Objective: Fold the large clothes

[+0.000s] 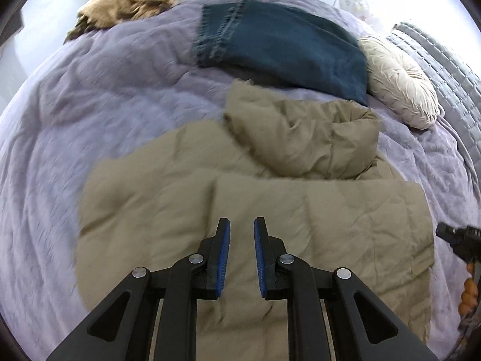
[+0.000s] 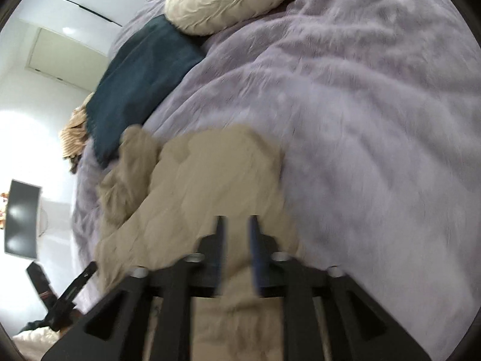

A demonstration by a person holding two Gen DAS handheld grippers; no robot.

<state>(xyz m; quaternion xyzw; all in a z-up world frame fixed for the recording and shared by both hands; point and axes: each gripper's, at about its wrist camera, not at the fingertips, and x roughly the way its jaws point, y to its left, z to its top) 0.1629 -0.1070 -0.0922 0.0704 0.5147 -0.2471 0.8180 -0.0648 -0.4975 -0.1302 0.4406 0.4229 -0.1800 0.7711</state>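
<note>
A tan puffy hooded jacket (image 1: pixel 270 210) lies folded on the lilac bed cover (image 1: pixel 90 120), hood toward the far side. My left gripper (image 1: pixel 242 225) hovers over the jacket's near part, jaws open, holding nothing. In the right wrist view the same jacket (image 2: pixel 204 180) lies below my right gripper (image 2: pixel 236 222), whose jaws are open and empty; this view is blurred by motion. The right gripper's edge shows at the right rim of the left wrist view (image 1: pixel 460 240). The left gripper shows at the lower left of the right wrist view (image 2: pixel 72 294).
Folded dark blue jeans (image 1: pixel 279 45) lie beyond the jacket. A round cream cushion (image 1: pixel 402 90) sits to the right of them, by a grey quilted headboard (image 1: pixel 445 69). A crumpled tan garment (image 1: pixel 120 6) lies at the far left corner. A dark screen (image 2: pixel 21 219) stands off the bed.
</note>
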